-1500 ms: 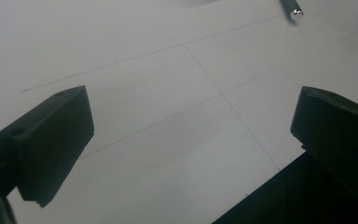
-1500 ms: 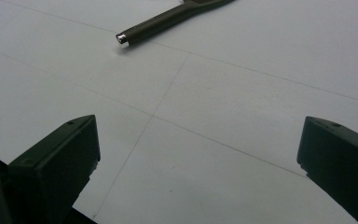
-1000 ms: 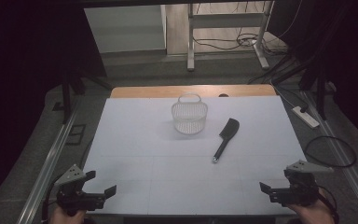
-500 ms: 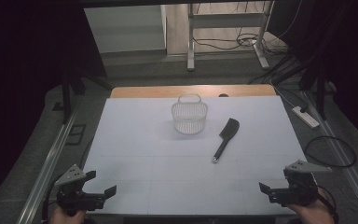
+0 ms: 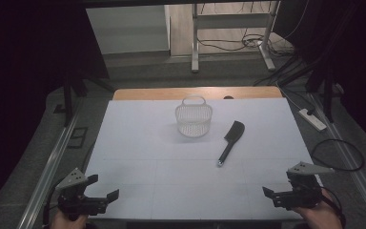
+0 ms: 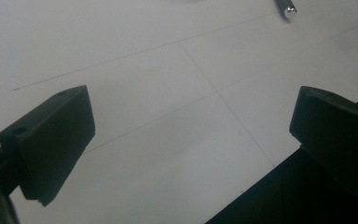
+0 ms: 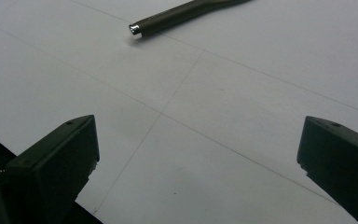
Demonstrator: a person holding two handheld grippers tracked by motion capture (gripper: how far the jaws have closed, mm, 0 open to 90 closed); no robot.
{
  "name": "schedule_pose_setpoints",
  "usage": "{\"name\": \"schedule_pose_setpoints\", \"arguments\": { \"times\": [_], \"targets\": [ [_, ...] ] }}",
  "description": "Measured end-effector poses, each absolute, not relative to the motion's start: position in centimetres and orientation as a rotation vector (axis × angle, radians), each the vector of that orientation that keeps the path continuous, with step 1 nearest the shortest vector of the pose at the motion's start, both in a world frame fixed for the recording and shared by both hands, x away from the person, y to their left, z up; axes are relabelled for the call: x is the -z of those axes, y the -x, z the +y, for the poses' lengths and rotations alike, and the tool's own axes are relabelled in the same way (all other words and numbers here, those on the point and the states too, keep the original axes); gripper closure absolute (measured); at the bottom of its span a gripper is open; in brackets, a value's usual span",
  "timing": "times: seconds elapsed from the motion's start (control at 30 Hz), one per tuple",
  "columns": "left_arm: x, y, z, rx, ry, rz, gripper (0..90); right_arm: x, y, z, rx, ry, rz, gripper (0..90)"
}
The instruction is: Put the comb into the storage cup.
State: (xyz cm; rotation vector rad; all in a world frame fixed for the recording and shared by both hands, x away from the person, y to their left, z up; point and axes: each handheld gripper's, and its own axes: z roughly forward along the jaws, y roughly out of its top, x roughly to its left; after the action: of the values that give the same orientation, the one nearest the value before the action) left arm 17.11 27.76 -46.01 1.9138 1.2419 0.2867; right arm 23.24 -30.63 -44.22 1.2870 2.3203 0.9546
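Note:
A white mesh basket (image 5: 194,118) with a handle stands upright at the table's far middle. To its right lies a black spatula (image 5: 231,140), blade away from me, its silver-capped handle end pointing toward me. That handle end (image 6: 286,8) shows at the top of the left gripper view, and the handle (image 7: 186,14) crosses the top of the right gripper view. My left gripper (image 5: 103,187) hovers open at the near left corner of the table. My right gripper (image 5: 278,184) is open at the near right. In the gripper views, both the left gripper (image 6: 191,135) and the right gripper (image 7: 198,158) have nothing between their jaws.
The white table top (image 5: 152,157) has faint grid lines and a wooden strip (image 5: 147,93) along its far edge. A metal rail (image 5: 52,157) runs along the left side. A power strip (image 5: 313,119) and cables lie on the floor to the right.

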Motion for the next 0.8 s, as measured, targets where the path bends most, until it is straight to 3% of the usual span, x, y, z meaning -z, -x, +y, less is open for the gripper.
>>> {"name": "schedule_pose_setpoints", "arguments": {
  "times": [0.8],
  "targets": [
    [46.1, -17.2, 27.9, -0.274, -1.898, 1.252, 0.8, 43.5, -25.4, -29.4, -0.996, -1.248, 2.370, 0.0]
  ]
}}
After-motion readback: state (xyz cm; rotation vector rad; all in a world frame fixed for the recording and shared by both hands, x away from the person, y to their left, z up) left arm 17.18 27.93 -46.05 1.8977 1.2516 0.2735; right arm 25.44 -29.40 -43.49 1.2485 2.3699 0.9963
